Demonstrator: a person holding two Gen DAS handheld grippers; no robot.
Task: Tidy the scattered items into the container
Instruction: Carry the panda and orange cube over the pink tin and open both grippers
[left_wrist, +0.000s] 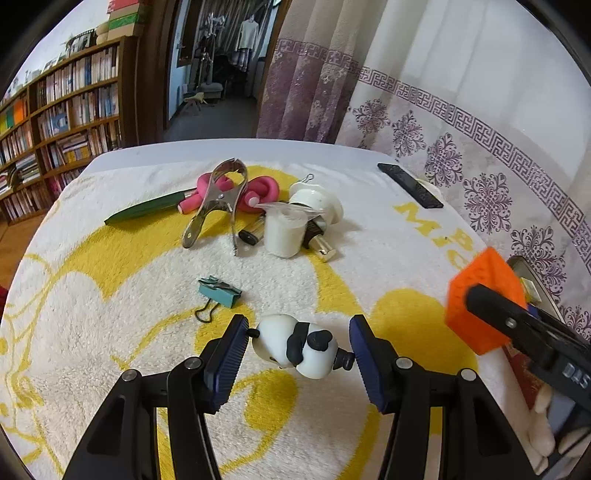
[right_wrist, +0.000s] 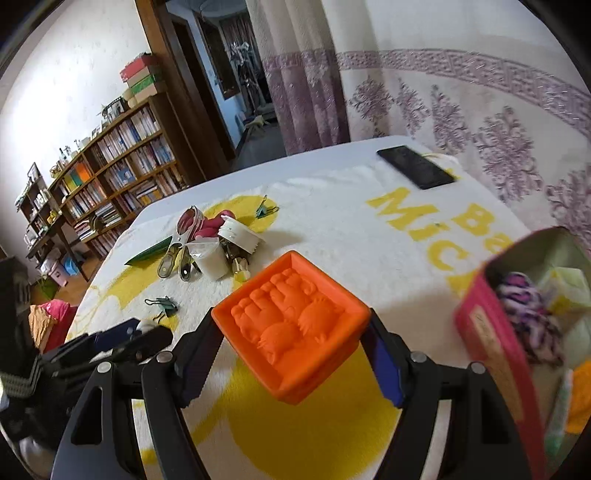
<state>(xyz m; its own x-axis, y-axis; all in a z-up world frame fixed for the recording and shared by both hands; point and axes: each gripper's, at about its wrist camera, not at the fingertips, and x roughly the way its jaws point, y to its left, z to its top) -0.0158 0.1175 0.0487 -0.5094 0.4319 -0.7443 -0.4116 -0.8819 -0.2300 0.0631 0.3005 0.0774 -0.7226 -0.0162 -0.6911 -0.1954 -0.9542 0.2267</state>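
Two grippers are working over a white and yellow towel (left_wrist: 110, 332) that is covering the tabletop. In the left wrist view the left gripper (left_wrist: 299, 354) is keeping its jaws apart on either side of a small panda figure (left_wrist: 295, 345), which is lying on the towel between the blue pads; whether either pad is touching it is hard to tell. The right gripper (right_wrist: 291, 332) is holding an orange square mould (right_wrist: 291, 325), its jaws clamped on two opposite sides and the mould raised above the towel and tilted. Just to its right a red-sided tin container (right_wrist: 495, 354) is sitting at the towel's edge, already holding a purple patterned item (right_wrist: 528, 317) and pale blocks. Farther back on the towel a cluster is lying together: a large metal clip (left_wrist: 218, 206), a pink foam roller (left_wrist: 258, 190), a green pen-like stick (left_wrist: 147, 210), a white cup (left_wrist: 284, 232) and a white spool (left_wrist: 317, 201). A teal binder clip (left_wrist: 218, 293) is lying alone, nearer the panda. A black phone (right_wrist: 415, 166) is resting at the far corner.
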